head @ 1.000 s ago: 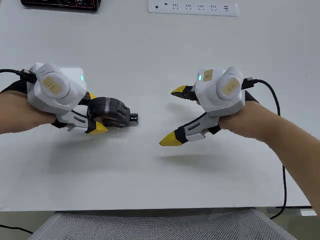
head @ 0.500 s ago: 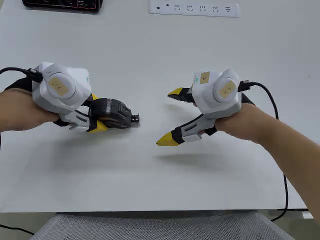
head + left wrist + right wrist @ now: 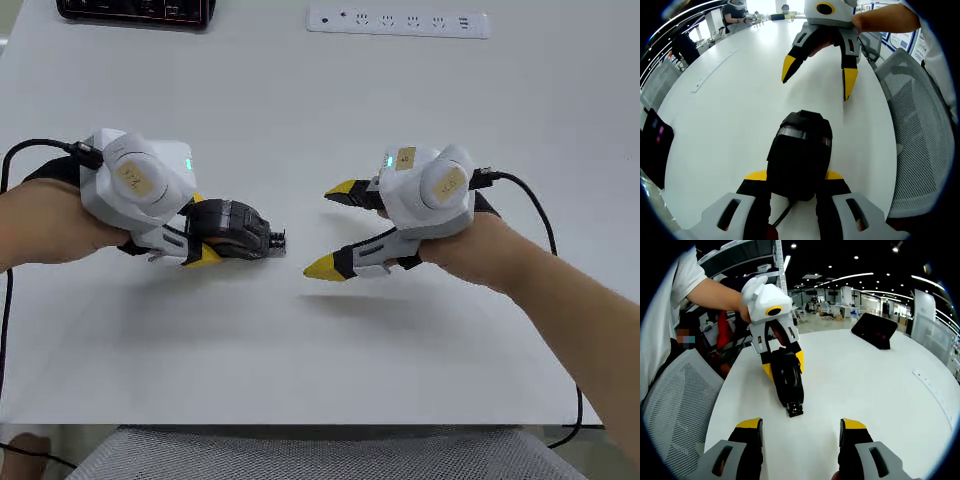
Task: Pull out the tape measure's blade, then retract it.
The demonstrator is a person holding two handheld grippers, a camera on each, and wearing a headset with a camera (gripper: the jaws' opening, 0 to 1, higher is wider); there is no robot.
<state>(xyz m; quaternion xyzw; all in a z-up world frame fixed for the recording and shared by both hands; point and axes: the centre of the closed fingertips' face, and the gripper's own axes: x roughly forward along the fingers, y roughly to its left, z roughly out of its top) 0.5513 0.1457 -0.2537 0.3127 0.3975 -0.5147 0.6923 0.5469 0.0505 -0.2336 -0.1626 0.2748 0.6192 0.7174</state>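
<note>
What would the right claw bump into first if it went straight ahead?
Most likely the black tape measure, nose end first. It sits straight ahead of the open right claw, clamped in the left claw. Depth is hard to judge.

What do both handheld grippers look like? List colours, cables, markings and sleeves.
The left gripper and right gripper match: rounded white housings with tan stickers and a small green light, grey-and-black fingers tipped yellow, and a black cable leaving each. The person wears a short white sleeve.
</note>
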